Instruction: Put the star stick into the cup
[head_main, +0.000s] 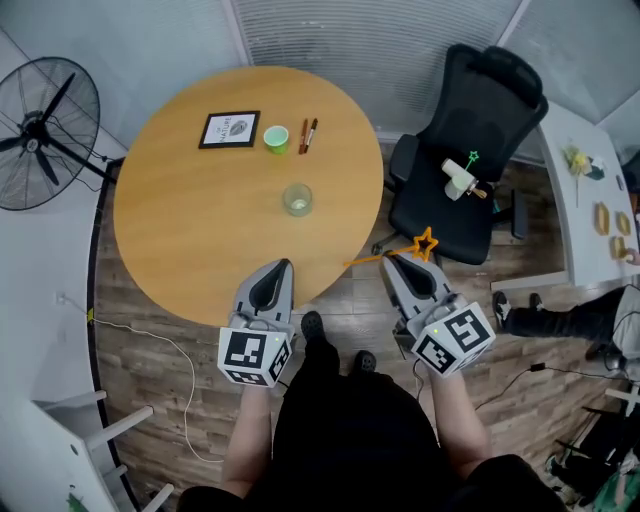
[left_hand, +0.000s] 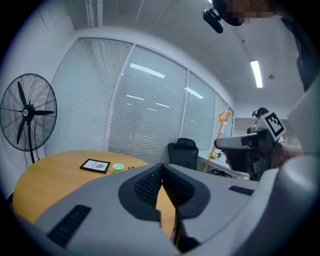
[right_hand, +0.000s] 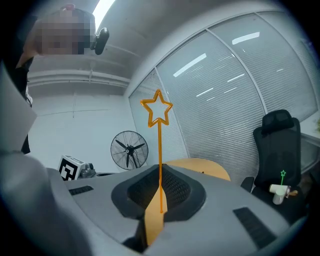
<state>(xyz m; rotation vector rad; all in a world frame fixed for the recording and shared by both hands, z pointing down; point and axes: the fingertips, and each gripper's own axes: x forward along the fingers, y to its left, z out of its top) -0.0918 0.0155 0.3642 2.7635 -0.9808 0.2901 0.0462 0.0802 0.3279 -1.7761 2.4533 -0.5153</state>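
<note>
There is 1 round wooden bench (head_main: 180, 230). On it are 1 clear glass cup (head_main: 297, 199), 1 small green cup (head_main: 276, 138), 1 black-framed picture (head_main: 229, 129) and 2 thin pens: 1 red-brown pen (head_main: 304, 135) and 1 dark pen (head_main: 312, 133). There are 2 star sticks: 1 orange star stick (head_main: 425, 243) and 1 green star stick (head_main: 474, 157). There is 1 black office chair (head_main: 490, 100) and 1 big black fan (head_main: 40, 128). There are 2 grey grippers: 1 left gripper (head_main: 284, 265) and 1 right gripper (head_main: 387, 259).

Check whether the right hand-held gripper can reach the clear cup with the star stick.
Probably yes. The right hand-held gripper, shut on the star stick, hangs just off the edge of the table; only bare tabletop lies between it and the clear cup, whose mouth is open.
</note>
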